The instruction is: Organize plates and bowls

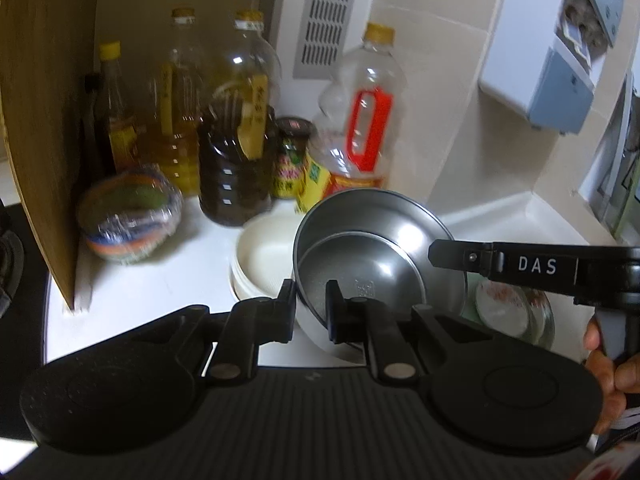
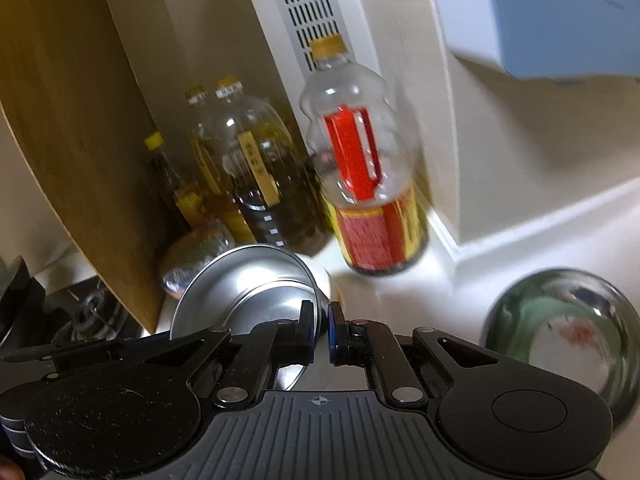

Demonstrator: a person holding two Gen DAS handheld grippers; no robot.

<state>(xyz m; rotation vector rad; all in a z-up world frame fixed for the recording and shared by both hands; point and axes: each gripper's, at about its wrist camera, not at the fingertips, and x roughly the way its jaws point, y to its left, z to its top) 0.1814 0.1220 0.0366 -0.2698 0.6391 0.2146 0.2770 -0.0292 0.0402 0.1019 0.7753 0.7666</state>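
Note:
A steel bowl (image 1: 392, 220) hangs tilted above the white counter, with what looks like a smaller steel bowl (image 1: 360, 276) nested inside it. My left gripper (image 1: 310, 308) is shut on its near rim. My right gripper (image 1: 434, 254) reaches in from the right and pinches the opposite rim. In the right wrist view the right gripper (image 2: 322, 332) is shut on the rim of the steel bowl (image 2: 248, 288). A white bowl (image 1: 260, 256) sits on the counter just behind and below the steel one. A glass bowl (image 2: 560, 332) with something white inside stands to the right.
Several oil bottles (image 1: 236, 132) and a jar (image 1: 290, 160) stand along the back wall. A film-wrapped patterned bowl (image 1: 128, 216) sits beside a leaning wooden board (image 1: 44, 120). A stove (image 2: 88, 312) lies past the board on the left. A blue-and-white box (image 1: 540, 60) hangs on the wall.

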